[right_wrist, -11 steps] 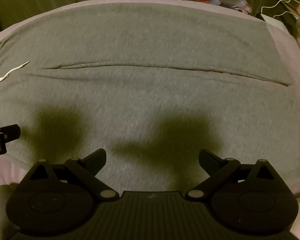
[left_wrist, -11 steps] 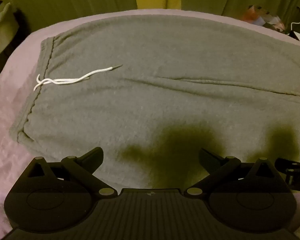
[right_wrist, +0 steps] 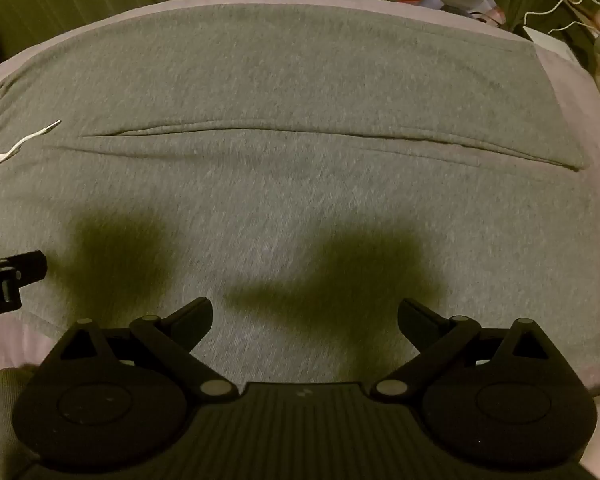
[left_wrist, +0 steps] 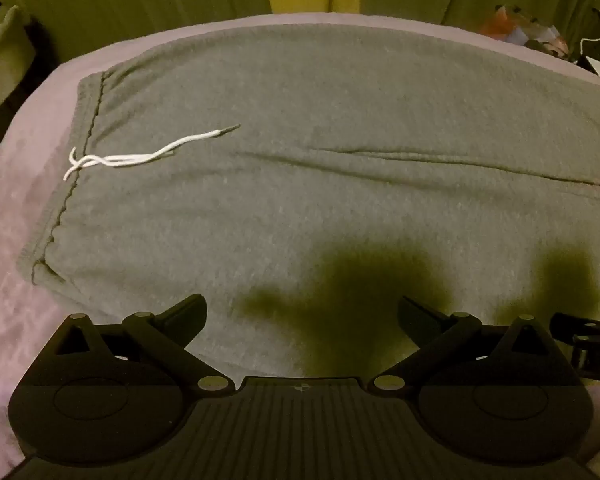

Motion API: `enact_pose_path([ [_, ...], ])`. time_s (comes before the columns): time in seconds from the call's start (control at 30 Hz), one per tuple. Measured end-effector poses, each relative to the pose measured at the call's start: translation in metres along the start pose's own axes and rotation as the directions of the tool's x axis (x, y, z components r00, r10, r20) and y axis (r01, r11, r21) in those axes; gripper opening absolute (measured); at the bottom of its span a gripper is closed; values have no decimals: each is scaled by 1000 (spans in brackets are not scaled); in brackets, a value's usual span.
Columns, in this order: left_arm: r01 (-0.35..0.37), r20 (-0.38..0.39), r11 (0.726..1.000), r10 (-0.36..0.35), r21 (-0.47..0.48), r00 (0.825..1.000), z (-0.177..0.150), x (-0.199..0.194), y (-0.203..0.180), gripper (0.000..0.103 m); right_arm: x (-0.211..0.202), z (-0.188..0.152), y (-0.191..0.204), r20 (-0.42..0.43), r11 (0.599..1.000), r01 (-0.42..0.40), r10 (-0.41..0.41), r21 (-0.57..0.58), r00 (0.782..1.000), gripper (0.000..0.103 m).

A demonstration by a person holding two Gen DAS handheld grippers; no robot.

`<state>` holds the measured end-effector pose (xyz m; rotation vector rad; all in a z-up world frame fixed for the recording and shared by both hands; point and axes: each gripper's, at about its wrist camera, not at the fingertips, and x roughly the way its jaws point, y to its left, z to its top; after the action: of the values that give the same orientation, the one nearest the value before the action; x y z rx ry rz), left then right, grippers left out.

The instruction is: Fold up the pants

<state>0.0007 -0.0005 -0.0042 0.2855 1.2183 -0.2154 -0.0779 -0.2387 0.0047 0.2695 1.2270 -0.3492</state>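
Grey pants [left_wrist: 339,208] lie spread flat on the lavender bed [left_wrist: 28,184], unfolded.
Both legs lie side by side; the left hand-held gripper [left_wrist: 301,312] and right hand-held gripper [right_wrist: 304,312] hover spread over the pants' near edge, probably to pinch it.

We look forward along the fingers of the left gripper [left_wrist: 301,308], low over the near edge of the grey pants [left_wrist: 339,168], facing across them toward green curtains [left_wrist: 140,0]; this view takes in the waistband end and white drawstring [left_wrist: 148,154]. Our right gripper [right_wrist: 304,310] camera sits beside it, further toward the leg ends, perhaps slightly closer. Both views share the long centre crease [right_wrist: 300,128], the drawstring, and each other's gripper at the frame edge.
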Motion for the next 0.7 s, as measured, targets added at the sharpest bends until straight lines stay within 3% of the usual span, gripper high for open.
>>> enact_pose_path([
  [0.7,-4,-29,1000,4,-9,1000,0,9,-1,103,8,3,6,-23,1000,1,-1,-8,1000,99],
])
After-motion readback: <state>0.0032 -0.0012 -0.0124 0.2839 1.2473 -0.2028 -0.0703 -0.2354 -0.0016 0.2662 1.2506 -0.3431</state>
